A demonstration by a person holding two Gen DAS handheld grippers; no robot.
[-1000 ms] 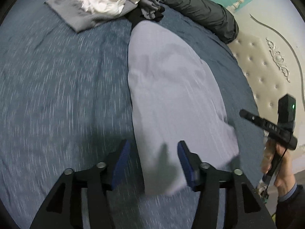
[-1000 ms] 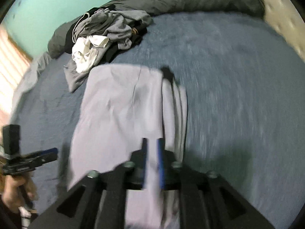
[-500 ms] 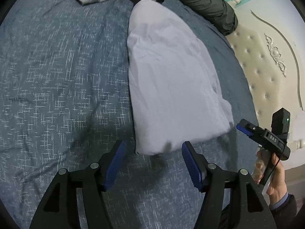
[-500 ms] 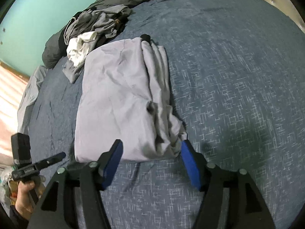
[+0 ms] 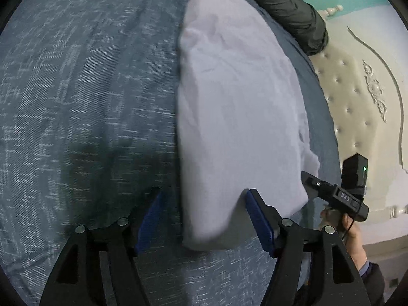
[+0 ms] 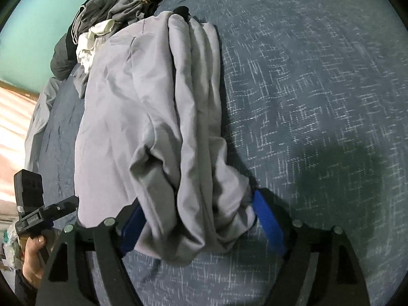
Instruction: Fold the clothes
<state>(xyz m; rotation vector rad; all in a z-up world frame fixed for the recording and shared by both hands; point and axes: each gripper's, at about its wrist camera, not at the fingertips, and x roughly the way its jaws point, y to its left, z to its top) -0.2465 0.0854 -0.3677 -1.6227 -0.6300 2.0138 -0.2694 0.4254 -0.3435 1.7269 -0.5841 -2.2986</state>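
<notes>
A pale grey garment [image 5: 237, 107] lies lengthwise on the blue bedspread, folded into a long strip. Its right side is bunched into loose folds [image 6: 193, 132] in the right wrist view. My left gripper [image 5: 204, 219] is open, its blue pads straddling the garment's near left corner. My right gripper [image 6: 201, 224] is open too, and the crumpled near right corner lies between its pads. Each gripper shows in the other's view, held in a hand: the right one [image 5: 339, 193] and the left one [image 6: 43, 211].
A heap of unfolded clothes [image 6: 114, 17], grey, white and black, sits at the far end of the bed. A dark rolled quilt [image 5: 288, 12] lies along the far edge. The tufted cream headboard [image 5: 362, 107] stands on the right. Bare blue bedspread [image 6: 318, 89] spreads on both sides.
The right gripper, shut on the garment a second ago, has let go and opened. Both grippers have since come down and forward over the garment's near end.
</notes>
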